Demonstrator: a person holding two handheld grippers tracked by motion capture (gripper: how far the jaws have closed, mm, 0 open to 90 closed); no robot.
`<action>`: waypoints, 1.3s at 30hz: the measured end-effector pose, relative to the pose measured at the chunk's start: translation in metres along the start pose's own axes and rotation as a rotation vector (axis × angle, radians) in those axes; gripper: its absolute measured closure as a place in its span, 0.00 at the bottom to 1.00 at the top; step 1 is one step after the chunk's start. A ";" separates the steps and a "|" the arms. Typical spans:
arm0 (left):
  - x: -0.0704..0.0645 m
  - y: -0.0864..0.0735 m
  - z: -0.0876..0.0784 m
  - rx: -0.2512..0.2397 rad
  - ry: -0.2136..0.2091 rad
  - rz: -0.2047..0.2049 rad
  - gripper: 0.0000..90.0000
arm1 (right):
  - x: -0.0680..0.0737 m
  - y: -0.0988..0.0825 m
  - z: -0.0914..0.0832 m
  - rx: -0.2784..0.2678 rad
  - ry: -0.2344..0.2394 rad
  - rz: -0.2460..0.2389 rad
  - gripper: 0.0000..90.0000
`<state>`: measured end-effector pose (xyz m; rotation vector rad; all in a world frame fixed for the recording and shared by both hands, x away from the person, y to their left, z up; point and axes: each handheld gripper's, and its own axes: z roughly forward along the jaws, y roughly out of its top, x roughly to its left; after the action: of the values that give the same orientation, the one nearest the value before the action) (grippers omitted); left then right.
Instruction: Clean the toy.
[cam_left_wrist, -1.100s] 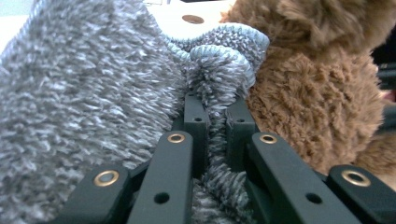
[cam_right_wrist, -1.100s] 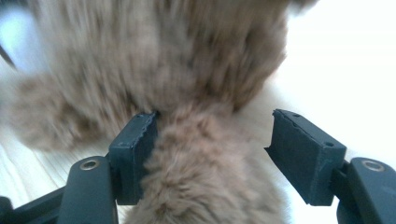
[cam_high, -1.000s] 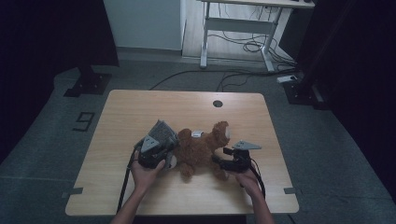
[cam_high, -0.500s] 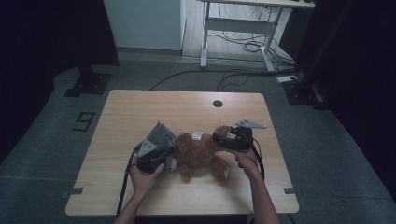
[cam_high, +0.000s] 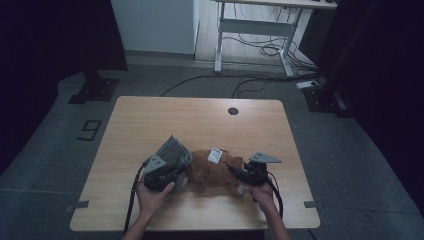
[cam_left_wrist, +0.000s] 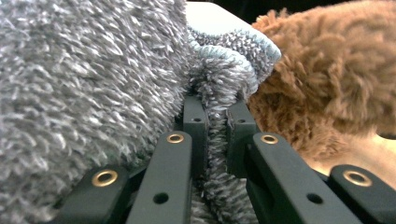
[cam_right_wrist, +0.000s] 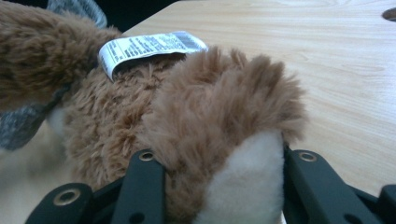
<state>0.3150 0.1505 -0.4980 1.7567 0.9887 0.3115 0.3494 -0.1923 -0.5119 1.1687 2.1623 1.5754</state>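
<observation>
Brown plush fur marks the stuffed toy (cam_high: 215, 172), which lies on the wooden table (cam_high: 200, 120) in the lower middle of the high view, between the two hand-held grippers. A white printed label (cam_high: 215, 155) sits on its upper side. At the toy's left edge in that view, the left gripper (cam_high: 167, 172) is clamped on a fold of grey fuzzy cloth (cam_high: 172, 152); in the left gripper view the two black jaws stand narrow with a strip of the grey cloth (cam_left_wrist: 215, 154) pinched between them, the rest of it bunched across the left and top of the frame and the brown toy (cam_left_wrist: 336, 84) at the upper right. At the toy's right edge in the high view, the right gripper (cam_high: 243, 176) has just been closing its jaws; in the right gripper view they press on either side of a furry limb of the toy (cam_right_wrist: 219, 144), brown with a cream patch, at the bottom centre. The label (cam_right_wrist: 149, 46) lies at the upper left of that view, bare wood to the right.
</observation>
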 end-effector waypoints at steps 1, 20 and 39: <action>-0.001 0.000 -0.003 0.006 -0.009 -0.004 0.91 | 0.002 -0.001 -0.001 0.001 0.002 -0.010 0.71; -0.035 0.056 0.056 0.123 -0.080 0.064 0.90 | 0.001 -0.012 -0.004 -0.014 -0.024 -0.021 0.72; 0.005 0.017 -0.004 -0.005 -0.009 0.030 0.91 | 0.002 -0.012 -0.003 -0.021 -0.025 -0.037 0.72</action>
<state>0.3238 0.1547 -0.4824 1.7678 0.9551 0.3244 0.3404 -0.1944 -0.5206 1.1295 2.1337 1.5564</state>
